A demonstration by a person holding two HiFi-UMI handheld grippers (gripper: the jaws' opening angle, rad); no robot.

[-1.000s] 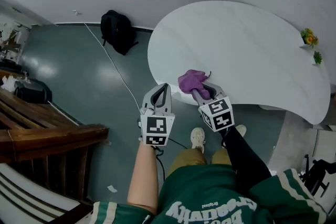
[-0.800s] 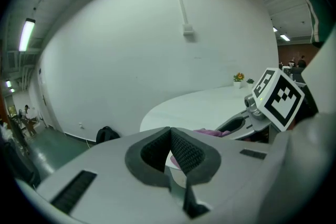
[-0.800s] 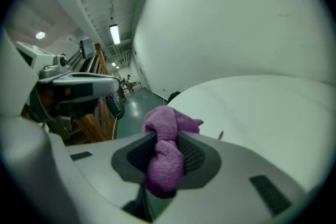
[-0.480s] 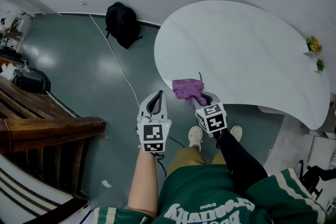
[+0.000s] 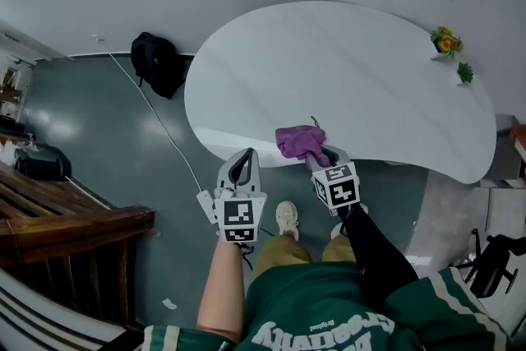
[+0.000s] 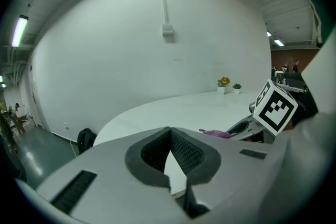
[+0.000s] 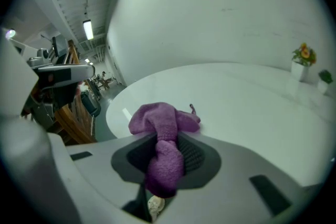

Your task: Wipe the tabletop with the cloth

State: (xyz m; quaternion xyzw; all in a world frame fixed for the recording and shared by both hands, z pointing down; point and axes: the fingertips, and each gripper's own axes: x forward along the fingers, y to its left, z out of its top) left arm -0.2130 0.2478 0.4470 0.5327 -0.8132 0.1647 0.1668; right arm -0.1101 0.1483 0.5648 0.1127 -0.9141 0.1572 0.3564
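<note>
Here, the grey left gripper (image 5: 242,164) with its square-marker cube hangs just short of the white rounded tabletop (image 5: 353,70), its jaws pressed together on nothing. To its right, the matching right gripper (image 5: 323,158) is clamped on a bunched purple terry cloth (image 5: 297,140), whose loose end lies on the tabletop just ahead of its jaws. Wiping appears to be in hand at the near edge. The next move probably calls for a pressed sweep forward over the bare surface beyond.
</note>
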